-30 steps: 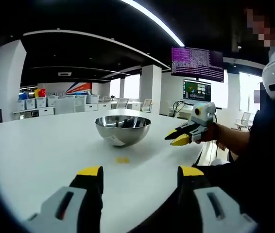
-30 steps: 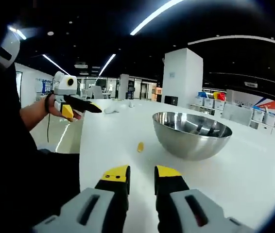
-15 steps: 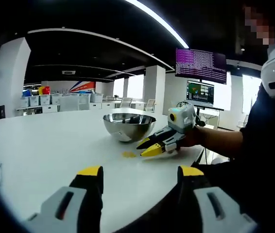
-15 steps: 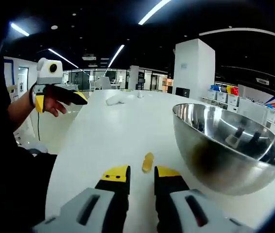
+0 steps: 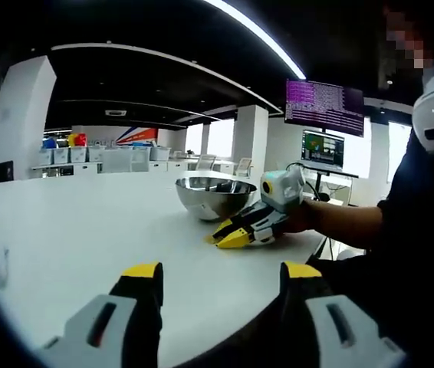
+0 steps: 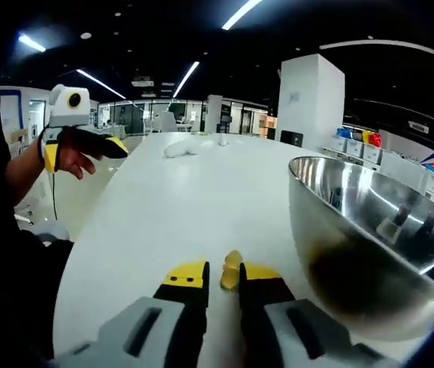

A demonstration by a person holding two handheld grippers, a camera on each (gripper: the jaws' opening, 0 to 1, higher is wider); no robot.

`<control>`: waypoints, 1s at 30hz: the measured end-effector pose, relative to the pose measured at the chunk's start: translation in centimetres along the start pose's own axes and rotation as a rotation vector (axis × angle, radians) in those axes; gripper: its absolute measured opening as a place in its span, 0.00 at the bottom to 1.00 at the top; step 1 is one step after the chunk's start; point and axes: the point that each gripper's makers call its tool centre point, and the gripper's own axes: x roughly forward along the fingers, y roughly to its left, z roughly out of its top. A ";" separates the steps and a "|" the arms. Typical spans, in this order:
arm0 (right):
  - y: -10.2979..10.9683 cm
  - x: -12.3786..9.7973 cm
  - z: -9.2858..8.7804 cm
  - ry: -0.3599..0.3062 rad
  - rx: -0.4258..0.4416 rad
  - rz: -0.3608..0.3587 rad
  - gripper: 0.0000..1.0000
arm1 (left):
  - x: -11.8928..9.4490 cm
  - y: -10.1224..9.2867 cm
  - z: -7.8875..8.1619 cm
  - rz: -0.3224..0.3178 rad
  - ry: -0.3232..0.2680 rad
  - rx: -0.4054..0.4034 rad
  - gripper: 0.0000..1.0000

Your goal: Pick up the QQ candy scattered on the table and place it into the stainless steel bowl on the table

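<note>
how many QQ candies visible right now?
1. The QQ candy lies on the white table between the right gripper's jaws, beside the steel bowl. Part of the bowl's inside is out of sight, so more could be hidden there.

No readable text — wall monitors point(image 5: 324, 107) show lines of purple script, too small to make out.

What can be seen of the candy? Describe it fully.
The candy is a small yellow, slightly translucent piece, oblong in outline, lying on the white table close to the bowl but apart from it. In the right gripper view it sits between the yellow tips of the right gripper, whose jaws stand narrowly apart around it; whether they touch it cannot be told. Its lower part is hidden by the jaws.
</note>
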 end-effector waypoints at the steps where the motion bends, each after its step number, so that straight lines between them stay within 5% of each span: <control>1: 0.0 0.0 0.0 0.000 0.003 0.000 0.13 | 0.0 0.0 0.0 0.000 0.000 -0.001 0.61; 15: -0.4 -1.8 0.8 -0.040 0.046 -0.001 0.09 | 1.2 -0.8 0.4 -0.018 0.014 0.008 0.61; 24: 0.0 -8.2 2.0 -0.099 0.045 0.008 0.09 | 2.7 -0.9 1.0 -0.041 0.020 0.022 0.61; 30: -0.7 -14.6 2.2 -0.147 0.056 -0.024 0.09 | 4.7 -2.1 1.1 -0.077 0.034 0.037 0.61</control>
